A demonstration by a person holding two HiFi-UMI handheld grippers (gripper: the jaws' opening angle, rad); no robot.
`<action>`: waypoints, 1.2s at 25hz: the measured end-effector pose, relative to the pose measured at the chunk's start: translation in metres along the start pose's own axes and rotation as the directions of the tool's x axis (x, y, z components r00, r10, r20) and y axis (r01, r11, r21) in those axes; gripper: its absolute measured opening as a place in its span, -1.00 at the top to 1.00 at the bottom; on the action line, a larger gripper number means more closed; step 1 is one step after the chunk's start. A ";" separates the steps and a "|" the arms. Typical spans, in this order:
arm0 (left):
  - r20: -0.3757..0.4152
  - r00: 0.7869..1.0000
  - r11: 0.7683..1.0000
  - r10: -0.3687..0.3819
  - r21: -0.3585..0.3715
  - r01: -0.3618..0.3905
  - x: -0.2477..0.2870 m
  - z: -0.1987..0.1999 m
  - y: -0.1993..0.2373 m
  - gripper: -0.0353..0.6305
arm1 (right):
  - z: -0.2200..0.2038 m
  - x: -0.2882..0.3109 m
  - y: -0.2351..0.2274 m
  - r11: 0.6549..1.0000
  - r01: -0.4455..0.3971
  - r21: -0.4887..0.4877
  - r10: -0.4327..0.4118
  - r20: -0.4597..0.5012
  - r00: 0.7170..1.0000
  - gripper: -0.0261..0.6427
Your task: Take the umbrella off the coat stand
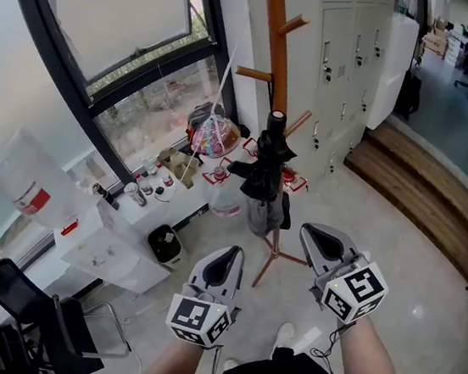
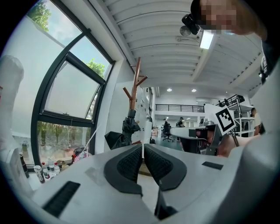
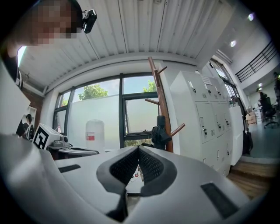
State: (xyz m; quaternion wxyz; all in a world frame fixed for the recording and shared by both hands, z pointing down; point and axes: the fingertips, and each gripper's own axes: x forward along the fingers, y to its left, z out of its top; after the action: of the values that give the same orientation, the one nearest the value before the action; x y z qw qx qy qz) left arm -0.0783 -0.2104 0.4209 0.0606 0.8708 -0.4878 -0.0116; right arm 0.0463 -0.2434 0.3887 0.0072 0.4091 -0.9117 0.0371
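A black folded umbrella [image 1: 266, 173] hangs on the brown wooden coat stand [image 1: 277, 51], low on the pole above its feet. Both grippers are short of it and level, with floor between. My left gripper [image 1: 229, 256] is shut and empty, below and a little left of the umbrella. The right gripper [image 1: 313, 233] is also shut and empty, to the umbrella's lower right. In the left gripper view the umbrella [image 2: 127, 131] and stand [image 2: 136, 83] lie just left of the closed jaws. In the right gripper view the umbrella [image 3: 160, 133] sits right of the jaw tips, against the stand [image 3: 159, 100].
White lockers [image 1: 354, 52] stand behind the stand, with a large window [image 1: 118, 30] to its left. A low white counter [image 1: 142, 204] holds bottles and cans, with a small bin [image 1: 164, 244] beside it. A black chair [image 1: 38, 310] is at lower left and a wooden step [image 1: 419, 206] at right.
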 end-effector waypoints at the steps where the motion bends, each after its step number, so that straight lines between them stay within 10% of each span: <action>1: 0.002 1.000 1.000 -0.001 0.001 0.001 0.006 0.001 -0.001 0.82 | 0.001 0.001 -0.006 1.000 0.000 0.001 0.000 0.001 1.000 0.76; 30: 0.006 0.995 0.992 0.099 0.074 -0.099 0.106 0.021 -0.004 0.81 | 0.006 0.023 -0.093 0.995 -0.095 0.032 0.095 0.009 0.995 0.76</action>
State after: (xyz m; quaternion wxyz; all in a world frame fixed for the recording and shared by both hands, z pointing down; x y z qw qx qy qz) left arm -0.0210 -0.3010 0.4034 0.0283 0.8472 -0.5305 0.0086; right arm 0.1005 -0.3225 0.3894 -0.0044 0.3654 -0.9295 0.0505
